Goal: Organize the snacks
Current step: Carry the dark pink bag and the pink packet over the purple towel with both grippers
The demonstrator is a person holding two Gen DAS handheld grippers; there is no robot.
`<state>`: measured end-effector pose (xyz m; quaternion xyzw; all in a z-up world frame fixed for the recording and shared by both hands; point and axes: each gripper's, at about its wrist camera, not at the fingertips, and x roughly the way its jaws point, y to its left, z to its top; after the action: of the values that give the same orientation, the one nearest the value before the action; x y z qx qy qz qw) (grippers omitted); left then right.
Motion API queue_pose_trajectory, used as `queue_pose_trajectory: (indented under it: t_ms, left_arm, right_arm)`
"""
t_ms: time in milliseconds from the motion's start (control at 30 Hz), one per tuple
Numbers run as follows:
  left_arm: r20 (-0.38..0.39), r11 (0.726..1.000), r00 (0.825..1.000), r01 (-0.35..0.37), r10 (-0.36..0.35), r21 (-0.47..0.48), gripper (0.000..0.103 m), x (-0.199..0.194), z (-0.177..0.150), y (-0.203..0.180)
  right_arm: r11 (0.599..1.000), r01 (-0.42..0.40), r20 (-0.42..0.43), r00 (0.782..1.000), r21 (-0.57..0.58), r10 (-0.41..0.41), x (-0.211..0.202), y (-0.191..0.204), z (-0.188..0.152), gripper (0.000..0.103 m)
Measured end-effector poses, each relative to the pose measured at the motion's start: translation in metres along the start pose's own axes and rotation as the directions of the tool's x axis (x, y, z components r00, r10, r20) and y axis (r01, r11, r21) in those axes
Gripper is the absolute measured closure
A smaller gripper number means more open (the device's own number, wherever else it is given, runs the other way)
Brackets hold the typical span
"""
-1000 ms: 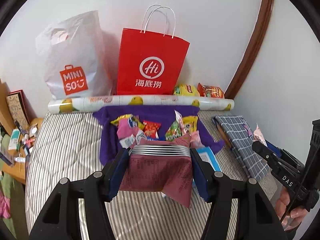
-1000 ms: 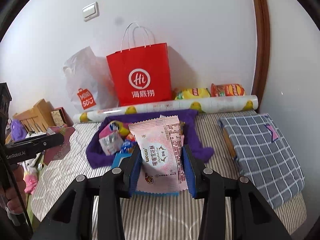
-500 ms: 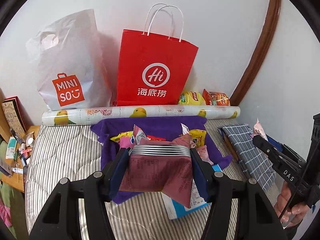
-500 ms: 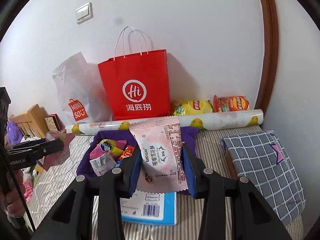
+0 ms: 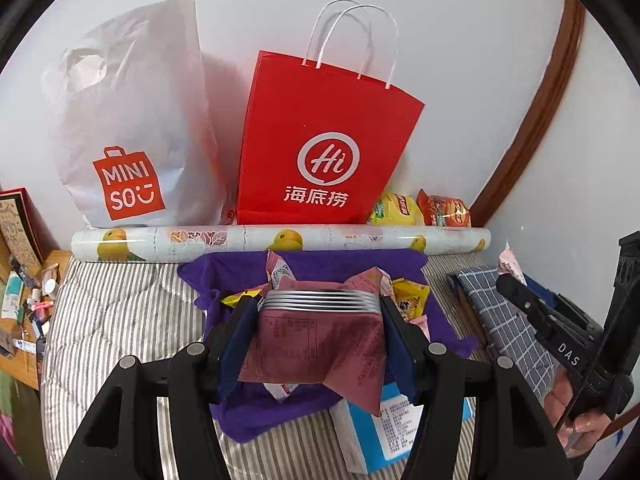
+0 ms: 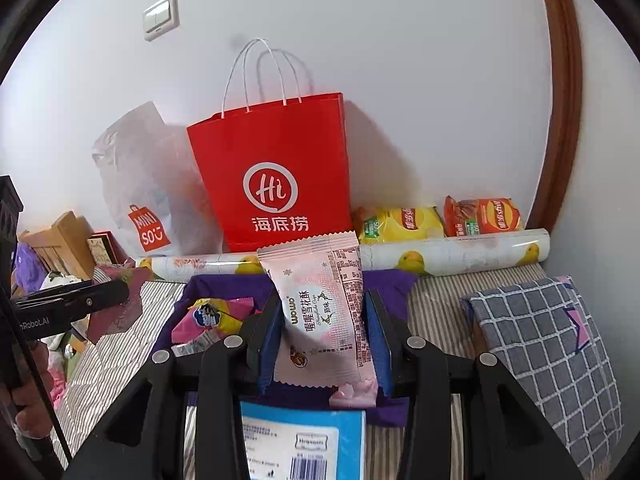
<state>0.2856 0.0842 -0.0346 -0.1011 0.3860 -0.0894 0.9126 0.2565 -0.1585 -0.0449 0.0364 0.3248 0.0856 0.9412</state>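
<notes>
My left gripper (image 5: pixel 320 336) is shut on a dark red snack packet (image 5: pixel 316 344) with a silver top edge, held above the purple cloth (image 5: pixel 340 264). My right gripper (image 6: pixel 322 328) is shut on a pink-white snack packet (image 6: pixel 320 304), held upright above the same cloth (image 6: pixel 224 284). Several loose snacks (image 6: pixel 216 316) lie on the cloth. A red paper bag (image 5: pixel 324 148) (image 6: pixel 276 180) stands open against the wall behind, with a white Miniso plastic bag (image 5: pixel 128 128) to its left.
A lemon-print roll (image 5: pixel 280 240) lies across the bed in front of the bags. Yellow and orange chip bags (image 6: pixel 440 220) sit behind it at the right. A blue-white box (image 6: pixel 296 436) lies near me. A checked pillow (image 6: pixel 544 344) lies right; a cluttered wooden table (image 5: pixel 28 300) stands left.
Both grippers have risen and moved toward the wall with their packets; the red bag and Miniso bag look larger and nearer. The blue box has come into view below.
</notes>
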Motion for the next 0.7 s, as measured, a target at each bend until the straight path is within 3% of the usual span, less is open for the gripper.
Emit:
queue_pose_trajectory:
  t_ms: [300,700]
  left_arm:
    - [-0.016,1.000,1.000,-0.003,0.003,0.005,0.044,0.025,0.015,0.006]
    - [-0.076,1.000,0.997,0.002,-0.002,0.004,0.044,0.072,0.021,0.002]
  right_arm:
    - [1.000,-0.015,-0.047,0.999,0.006,0.016,0.047,-0.006,0.001,0.063]
    - [0.999,-0.035,-0.187,0.982,0.014,0.037,0.105,-0.025,-0.032,0.063]
